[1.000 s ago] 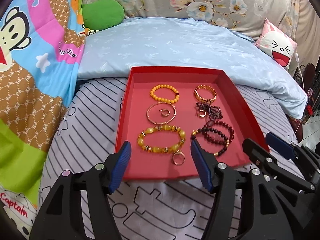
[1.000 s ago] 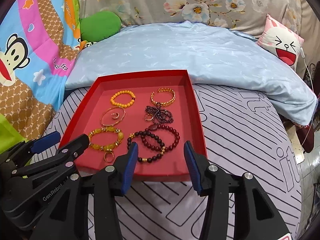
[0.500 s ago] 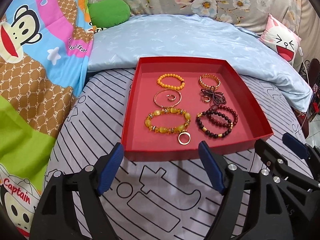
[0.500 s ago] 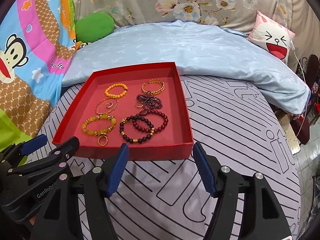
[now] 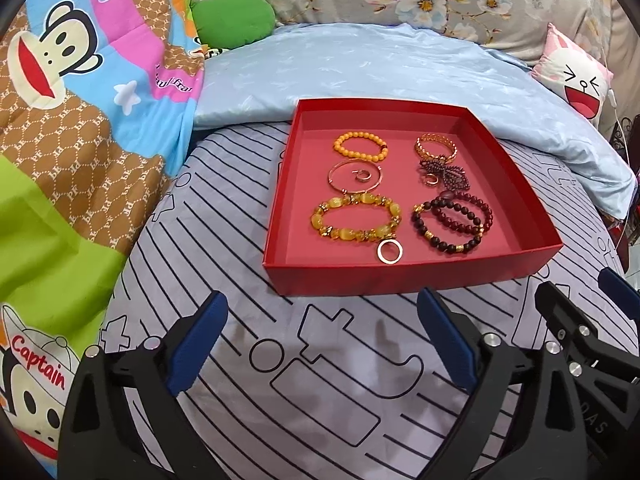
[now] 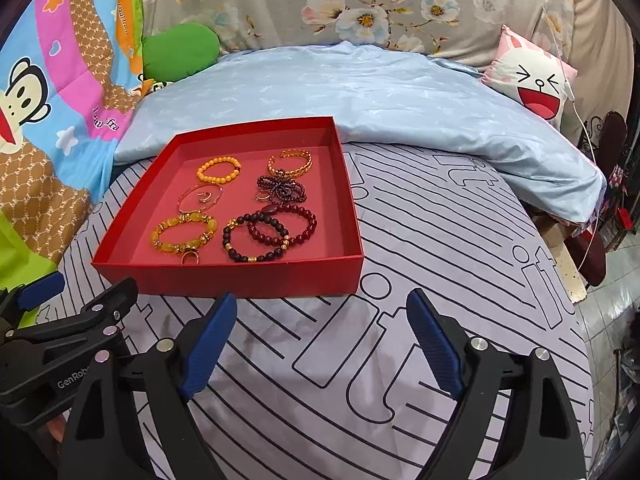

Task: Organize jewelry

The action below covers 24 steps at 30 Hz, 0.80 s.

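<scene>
The red tray [image 5: 404, 276] sits on a grey striped sheet [image 5: 224, 248], just ahead of both pairs of jaws, with its near wall facing them. Inside, in two columns from far to near: an orange bead bracelet [image 5: 361, 146], a thin gold bangle [image 5: 355, 176] with a small ring [image 5: 362, 176] lying inside it, and a yellow bead bracelet [image 5: 356, 216] with a gold ring [image 5: 389, 251] touching its near edge. In the other column lie a gold chain bracelet [image 5: 435, 147], a dark purple beaded piece [image 5: 444, 172] touching it, and two overlapping dark red bead bracelets [image 5: 452, 220] nearest the jaws.

The left gripper [image 5: 320, 344] hangs over the bare sheet short of the tray, jaws spread wide, nothing between them. The right gripper [image 6: 320, 340] is likewise spread wide and empty, the tray ahead and to its left. The left gripper's body shows "GenRob" in the right wrist view.

Beyond the tray lies a pale blue quilt [image 5: 360, 68], then a floral cushion back [image 6: 360, 4]. To the left is a cartoon monkey blanket [image 5: 68, 92] printed "Captain". Far right rests a pink laughing-face pillow [image 6: 532, 76].
</scene>
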Motion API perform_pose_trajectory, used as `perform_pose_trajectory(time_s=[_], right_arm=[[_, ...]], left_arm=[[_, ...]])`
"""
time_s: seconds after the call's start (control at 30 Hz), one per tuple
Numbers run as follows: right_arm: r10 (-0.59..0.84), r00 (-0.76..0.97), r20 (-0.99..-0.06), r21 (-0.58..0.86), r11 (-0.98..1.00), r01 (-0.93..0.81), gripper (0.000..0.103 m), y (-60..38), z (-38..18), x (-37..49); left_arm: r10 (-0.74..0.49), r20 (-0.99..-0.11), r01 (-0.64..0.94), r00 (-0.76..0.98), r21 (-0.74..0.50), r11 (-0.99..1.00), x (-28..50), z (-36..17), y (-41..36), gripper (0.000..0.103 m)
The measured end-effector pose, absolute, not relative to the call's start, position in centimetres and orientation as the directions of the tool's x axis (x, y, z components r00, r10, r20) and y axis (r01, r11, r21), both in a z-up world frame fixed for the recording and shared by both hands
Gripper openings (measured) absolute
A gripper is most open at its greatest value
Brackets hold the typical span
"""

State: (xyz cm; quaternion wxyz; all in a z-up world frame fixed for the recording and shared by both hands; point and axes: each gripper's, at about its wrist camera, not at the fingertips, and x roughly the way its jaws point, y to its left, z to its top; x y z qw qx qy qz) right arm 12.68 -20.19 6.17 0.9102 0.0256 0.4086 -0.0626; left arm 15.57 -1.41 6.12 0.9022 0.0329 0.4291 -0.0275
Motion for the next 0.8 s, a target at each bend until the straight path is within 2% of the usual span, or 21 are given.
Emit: perform_pose_trajectory(time_s=[0.43, 0.57, 0.8], right_arm=[[-0.081, 0.627, -0.775, 0.010, 0.990, 0.140, 0.086, -20.3, 5.3, 12.0], [-0.071, 0.635, -0.769, 0.022, 0.990, 0.137, 0.091, -20.4, 5.3, 11.8], [-0.069, 0.646, -0.760, 0.028, 0.990, 0.139, 0.091, -20.4, 5.5, 11.6]], left_arm=[[-0.015, -0.790, 0.079, 0.613, 0.043, 0.996, 14.8, 5.4, -1.1, 0.094], [-0.015, -0.791, 0.078, 0.612, 0.042, 0.996, 14.6, 5.3, -0.9, 0.094], [-0.001, -0.792, 0.080, 0.611, 0.060, 0.995, 14.5, 5.2, -1.1, 0.094]])
